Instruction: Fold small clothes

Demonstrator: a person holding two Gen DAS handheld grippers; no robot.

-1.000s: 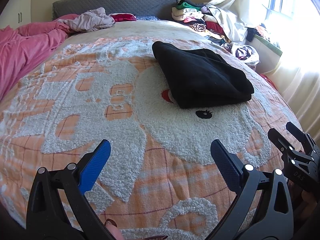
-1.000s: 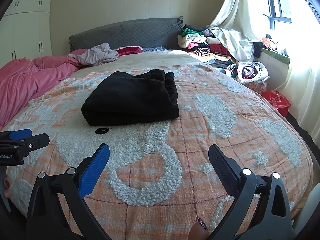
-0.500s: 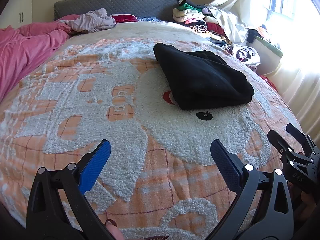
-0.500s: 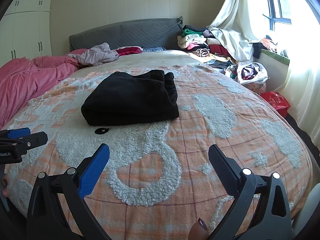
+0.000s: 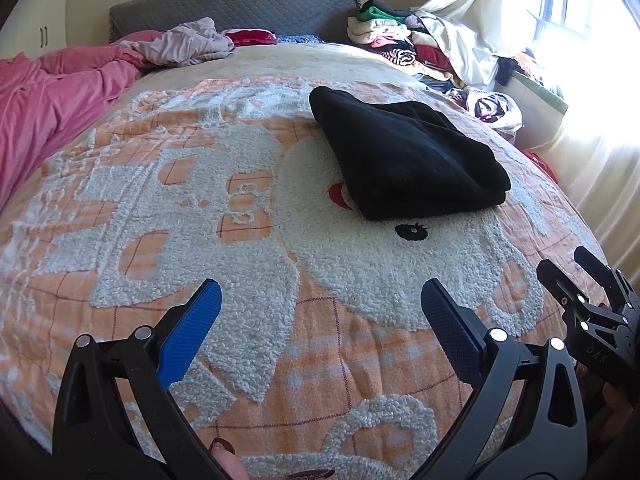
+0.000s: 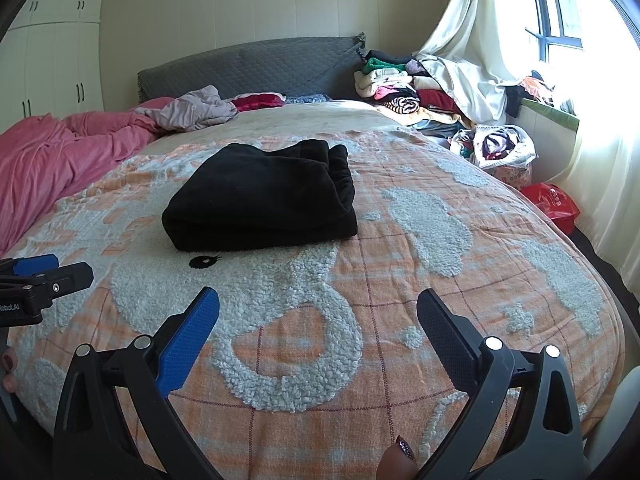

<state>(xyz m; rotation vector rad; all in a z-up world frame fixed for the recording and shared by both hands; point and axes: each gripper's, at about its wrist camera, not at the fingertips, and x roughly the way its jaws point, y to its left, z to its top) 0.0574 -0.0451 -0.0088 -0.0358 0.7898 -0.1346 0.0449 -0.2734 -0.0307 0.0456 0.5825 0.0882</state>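
Through my left wrist camera, my left gripper (image 5: 318, 308) hangs low over the near part of the orange-and-white blanket (image 5: 248, 272), its two blue-padded fingers spread wide apart with nothing between them; the lower frame of the tool is cut off by the bottom edge, and only a fingertip of my hand peeks in there. The folded black garment (image 5: 404, 160) lies ahead of this gripper and a little to its right, well apart from the fingers, resting flat on the blanket; I cannot make out what kind of clothing it is, since the dark fabric swallows all detail. At the far right edge my right gripper (image 5: 576, 276) pokes in, partly cropped. Beyond the garment a pile of clothes (image 5: 392, 36) sits against the grey headboard (image 5: 240, 4), and the window side is washed out by glare. To the far left a pink duvet (image 5: 52, 108) runs out of view. Through my right wrist camera, my right gripper (image 6: 318, 308) also has its fingers held wide apart and empty above the blanket (image 6: 400, 280). The black garment (image 6: 260, 196) is ahead and slightly left of it, not touched, its stacked folded edges showing on the side nearer the window. My left gripper (image 6: 52, 272) enters at the left edge, mostly cut off. A crumpled pale garment (image 6: 192, 110) lies far ahead near the headboard (image 6: 248, 68), and a red bag (image 6: 554, 204) sits off the bed's right side, half lost in brightness.
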